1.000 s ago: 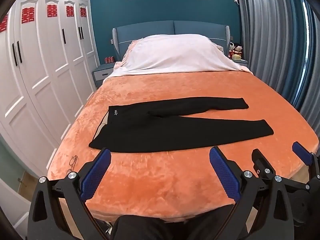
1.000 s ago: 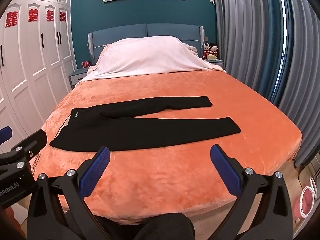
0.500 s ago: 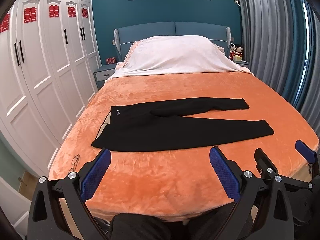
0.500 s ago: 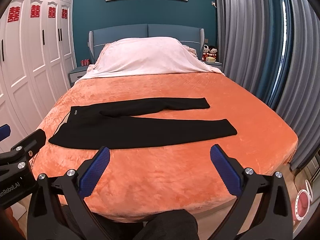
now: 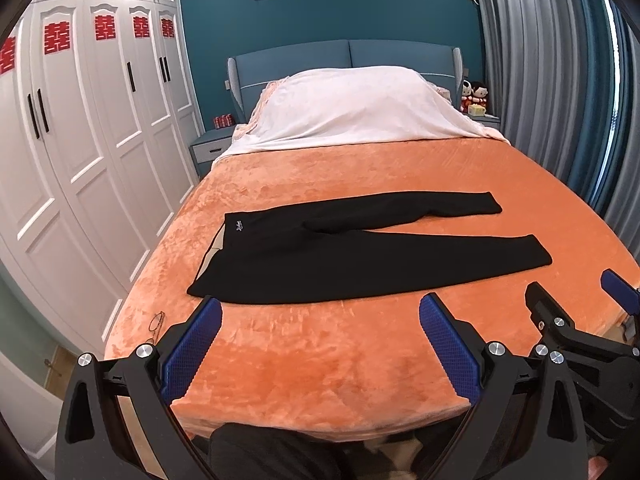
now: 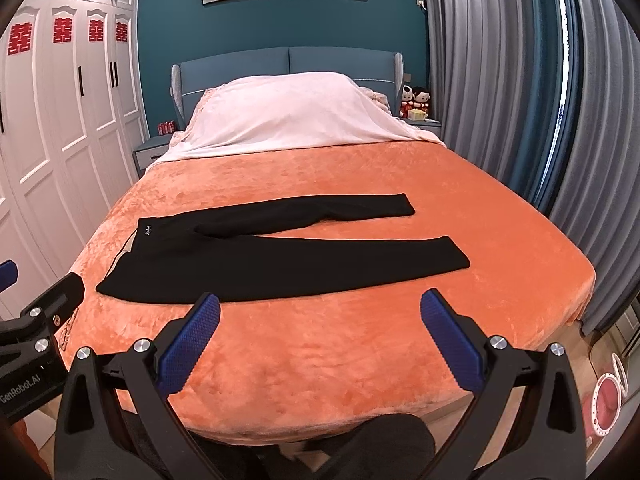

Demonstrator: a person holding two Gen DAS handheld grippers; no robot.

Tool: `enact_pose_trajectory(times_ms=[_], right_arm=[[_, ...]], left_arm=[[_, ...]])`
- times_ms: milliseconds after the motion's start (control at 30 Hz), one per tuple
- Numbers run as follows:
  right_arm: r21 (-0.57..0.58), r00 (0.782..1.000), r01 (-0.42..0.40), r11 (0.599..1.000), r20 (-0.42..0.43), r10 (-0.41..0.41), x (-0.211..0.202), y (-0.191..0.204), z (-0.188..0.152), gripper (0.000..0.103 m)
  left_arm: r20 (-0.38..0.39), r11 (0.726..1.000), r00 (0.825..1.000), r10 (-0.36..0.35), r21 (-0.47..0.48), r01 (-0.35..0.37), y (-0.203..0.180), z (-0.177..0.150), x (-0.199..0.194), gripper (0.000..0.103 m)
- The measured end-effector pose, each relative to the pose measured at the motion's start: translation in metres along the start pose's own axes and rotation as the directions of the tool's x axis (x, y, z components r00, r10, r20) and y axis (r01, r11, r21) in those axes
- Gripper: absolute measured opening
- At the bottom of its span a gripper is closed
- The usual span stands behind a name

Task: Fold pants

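Red double-happiness signs "囍" (image 5: 105, 28) are stuck on the upper panels of the white wardrobe doors (image 5: 80, 128), one to a door; in the right wrist view the same red signs (image 6: 62, 31) show on those doors; the body of the left gripper (image 6: 24, 360), at that view's left edge, carries white lettering "GenRobot.AI" (image 6: 20, 386); a small white logo (image 5: 239, 225) sits at the waistband of the black pants (image 5: 360, 264), too small to read.
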State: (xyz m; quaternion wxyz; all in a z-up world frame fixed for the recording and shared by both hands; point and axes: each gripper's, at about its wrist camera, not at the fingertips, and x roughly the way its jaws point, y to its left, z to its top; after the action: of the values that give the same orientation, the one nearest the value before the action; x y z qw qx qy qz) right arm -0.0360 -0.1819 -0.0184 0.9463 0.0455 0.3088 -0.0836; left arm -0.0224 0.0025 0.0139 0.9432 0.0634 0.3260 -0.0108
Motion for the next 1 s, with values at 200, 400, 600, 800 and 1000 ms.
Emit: enact_pose_trajectory(times_ms=[200,400,600,800,1000], right_arm=[[0.000,1.000,-0.001,1.000,-0.028,0.001,0.019,-0.001,0.008,0.098],[-0.010,0.997,-0.002,1.000,-0.081,0.001,0.064,0.007,0.016,0.098],[-0.009,0.989,0.002,1.000,-0.150,-0.004,0.138,0.014,0.034,0.098],[-0.033,0.968,0.031,0.999,-0.249,-0.038,0.181,0.022,0.077,0.098],[-0.071,0.980,0.027,0.997,-0.196,-0.040,0.180,0.027,0.091,0.098]], left_arm=[[-0.031,1.000,1.000,0.004,0.005,-0.003,-0.003,0.009,0.022,0.097],[-0.080,1.000,0.997,0.001,-0.003,-0.001,0.001,0.020,0.076,0.098],[-0.096,1.000,0.995,0.013,-0.013,-0.015,0.002,0.049,0.155,0.098],[-0.113,0.998,0.991,0.065,0.012,-0.064,0.009,0.101,0.176,0.098],[-0.074,0.994,0.991,0.107,0.018,-0.106,0.000,0.088,0.171,0.098]])
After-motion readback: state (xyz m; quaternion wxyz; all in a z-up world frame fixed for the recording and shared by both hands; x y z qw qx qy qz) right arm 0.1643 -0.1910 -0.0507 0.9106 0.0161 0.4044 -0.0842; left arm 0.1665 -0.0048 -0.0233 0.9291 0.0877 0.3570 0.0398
